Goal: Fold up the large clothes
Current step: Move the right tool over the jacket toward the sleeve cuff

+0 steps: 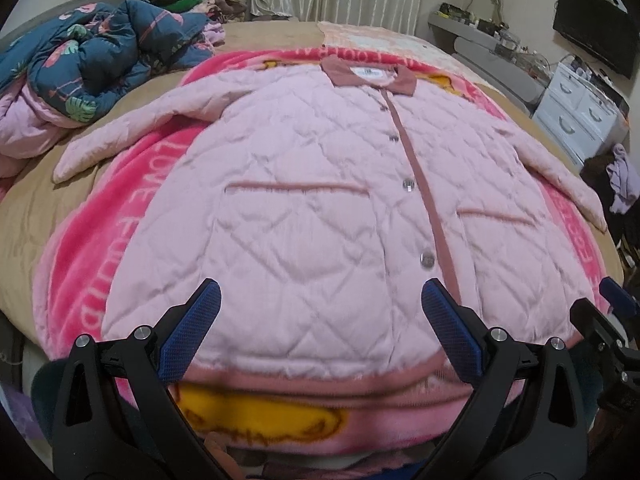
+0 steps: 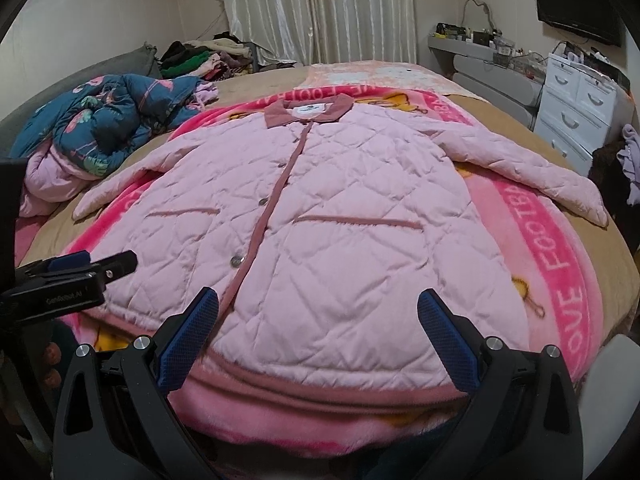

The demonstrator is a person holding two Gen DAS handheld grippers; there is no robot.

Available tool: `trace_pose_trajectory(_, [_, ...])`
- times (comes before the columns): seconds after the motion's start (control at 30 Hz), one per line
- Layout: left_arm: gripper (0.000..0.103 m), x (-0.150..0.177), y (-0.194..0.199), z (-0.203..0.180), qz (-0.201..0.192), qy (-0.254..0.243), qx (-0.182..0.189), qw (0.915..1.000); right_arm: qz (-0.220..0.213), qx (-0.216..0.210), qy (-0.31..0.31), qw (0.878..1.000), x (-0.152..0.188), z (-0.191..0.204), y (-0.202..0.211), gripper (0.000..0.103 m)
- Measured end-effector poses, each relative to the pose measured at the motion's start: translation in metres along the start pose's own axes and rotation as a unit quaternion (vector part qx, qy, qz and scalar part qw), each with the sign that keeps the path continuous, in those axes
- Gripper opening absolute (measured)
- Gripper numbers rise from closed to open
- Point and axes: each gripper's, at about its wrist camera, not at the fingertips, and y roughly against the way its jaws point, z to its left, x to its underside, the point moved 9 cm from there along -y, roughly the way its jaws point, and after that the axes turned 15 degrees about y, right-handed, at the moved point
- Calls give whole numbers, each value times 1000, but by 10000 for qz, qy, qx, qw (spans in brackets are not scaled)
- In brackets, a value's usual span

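Note:
A pale pink quilted jacket (image 1: 304,208) (image 2: 344,216) lies flat and buttoned on a pink blanket, collar at the far end, both sleeves spread out to the sides. My left gripper (image 1: 320,300) hovers open above the jacket's near hem, left of the button strip (image 1: 424,184). My right gripper (image 2: 318,308) is open too, over the hem just right of the button strip (image 2: 276,204). Neither holds anything. The right gripper's tip (image 1: 616,296) shows at the left wrist view's right edge. The left gripper's side (image 2: 76,270) shows at the right wrist view's left edge.
The pink blanket (image 1: 132,216) (image 2: 560,248) covers a tan bed (image 1: 32,216). A crumpled blue floral quilt (image 1: 104,52) (image 2: 100,128) lies at the far left, with piled clothes (image 2: 200,60) behind it. White drawers (image 2: 576,108) and a grey shelf (image 2: 480,64) stand right of the bed.

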Motion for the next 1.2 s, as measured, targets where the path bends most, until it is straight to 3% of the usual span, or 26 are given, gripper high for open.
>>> trace_pose_trajectory(0.23, [94, -32, 1, -20, -229, -46, 154, 9996, -118, 16, -25, 9999, -35, -17, -13, 99])
trace_pose_trajectory(0.5, [94, -64, -9, -33, -349, -33, 85, 9993, -221, 69, 149, 9996, -76, -33, -31, 99])
trace_pose_trajectory(0.7, [94, -86, -25, -42, -150, 78, 92, 9998, -424, -77, 134, 9990, -113, -39, -40, 99])
trace_pose_trajectory(0.97, [94, -119, -42, -59, -200, 103, -31, 9997, -548, -84, 102, 9984, -156, -60, -50, 99])
trace_pose_trajectory(1.2, [94, -144, -56, -82, -130, 134, 213, 9996, -555, 61, -102, 9984, -183, -99, -59, 99])
